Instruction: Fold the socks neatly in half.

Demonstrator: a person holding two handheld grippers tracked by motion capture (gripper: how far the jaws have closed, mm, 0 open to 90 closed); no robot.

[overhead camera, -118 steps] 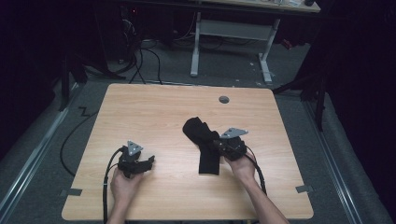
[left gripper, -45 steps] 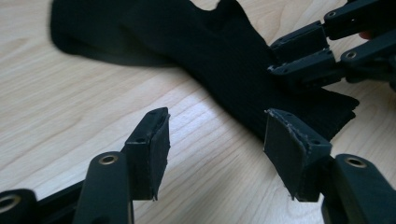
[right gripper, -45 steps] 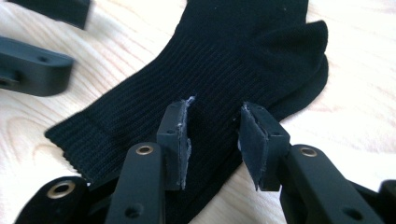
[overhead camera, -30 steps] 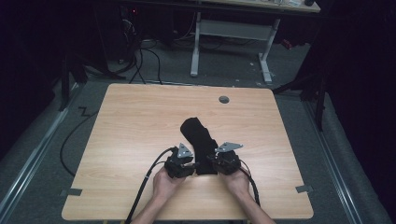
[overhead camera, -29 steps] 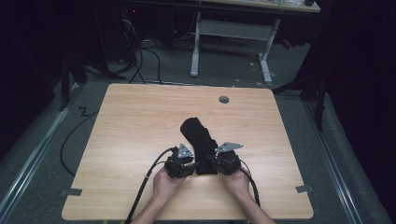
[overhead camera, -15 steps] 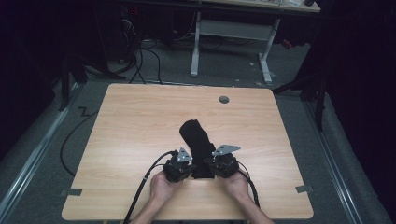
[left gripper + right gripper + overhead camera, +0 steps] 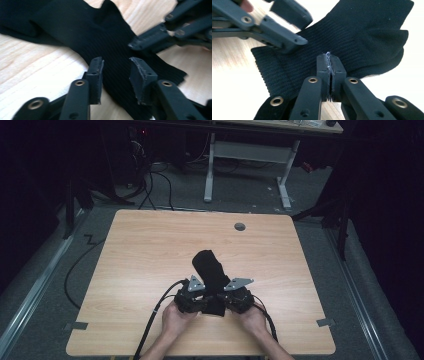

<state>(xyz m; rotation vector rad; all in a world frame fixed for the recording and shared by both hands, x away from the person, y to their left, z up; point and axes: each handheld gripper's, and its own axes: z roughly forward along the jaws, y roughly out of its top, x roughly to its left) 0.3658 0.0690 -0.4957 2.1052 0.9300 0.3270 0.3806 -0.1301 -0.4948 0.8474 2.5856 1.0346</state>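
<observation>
Sock (image 7: 210, 275) lies near the front middle of your table (image 7: 140, 250), black against the pale wood, its near end between your two hands. From the high view your left gripper (image 7: 196, 296) and right gripper (image 7: 234, 296) sit close on either side of that end, but their jaws are too small there to read.

Your left gripper view settles one of them: the left gripper (image 7: 115, 72) has its pads apart, having just been opening, with the ribbed cuff lying under the gap and neither pad pressing it. The other gripper's jaw comes in from the upper right, resting on the same fabric.

Your right gripper view shows the right gripper (image 7: 329, 61) pressed together, having just been closing, pinching the edge of the sock (image 7: 362, 40) between its pads.
</observation>
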